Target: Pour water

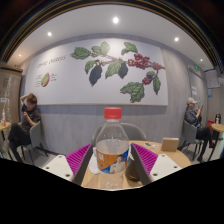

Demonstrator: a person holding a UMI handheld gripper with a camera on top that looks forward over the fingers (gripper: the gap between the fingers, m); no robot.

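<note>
A clear plastic water bottle (112, 143) with a red cap (113, 113) and a blue-orange label stands upright between my fingers. The magenta pads (80, 156) press against it at both sides. My gripper (112, 165) is shut on the bottle and holds it over a wooden table (168, 158). A dark cup (134, 167) sits on the table just behind the bottle's right side, partly hidden by it.
A grey wall with a large painted branch of leaves and red berries (125, 65) is beyond the table. A person (27, 118) sits at the left and another person (193, 120) at the right, with chairs and small tables near them.
</note>
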